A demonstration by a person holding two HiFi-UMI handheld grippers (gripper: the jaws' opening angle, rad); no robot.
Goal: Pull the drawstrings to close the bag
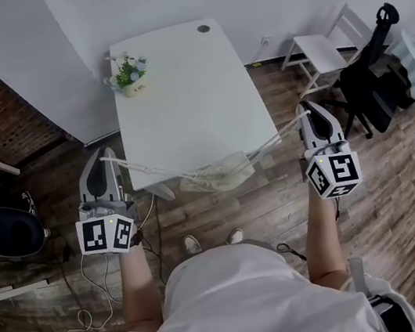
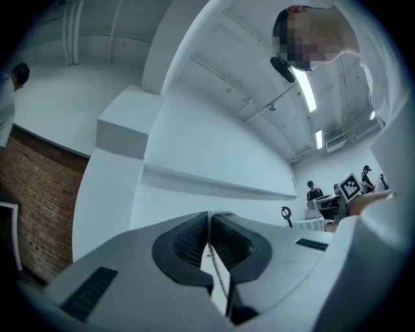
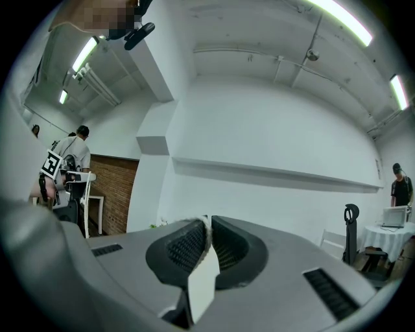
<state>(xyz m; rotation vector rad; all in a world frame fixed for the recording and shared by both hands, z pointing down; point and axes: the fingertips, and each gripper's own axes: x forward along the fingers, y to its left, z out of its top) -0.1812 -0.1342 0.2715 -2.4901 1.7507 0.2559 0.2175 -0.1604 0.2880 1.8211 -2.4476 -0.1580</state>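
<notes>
A pale drawstring bag [image 1: 214, 174] hangs bunched over the near edge of the white table [image 1: 179, 95]. Its two cords run out taut to either side. The left drawstring [image 1: 152, 167] ends in my left gripper [image 1: 104, 154], which is off the table's left corner. In the left gripper view that gripper [image 2: 209, 217] is shut on the thin cord [image 2: 219, 269]. The right drawstring [image 1: 271, 142] leads to my right gripper [image 1: 309, 108] beyond the table's right corner. In the right gripper view the right gripper [image 3: 209, 224] is shut on the cord, with a white strip [image 3: 202, 285] hanging behind the pads.
A small potted plant [image 1: 128, 73] stands on the table's far left corner. A white side table [image 1: 320, 50] and a black office chair [image 1: 373, 88] are to the right. Another black chair [image 1: 8, 232] is at the left; cables [image 1: 88, 301] lie on the wooden floor.
</notes>
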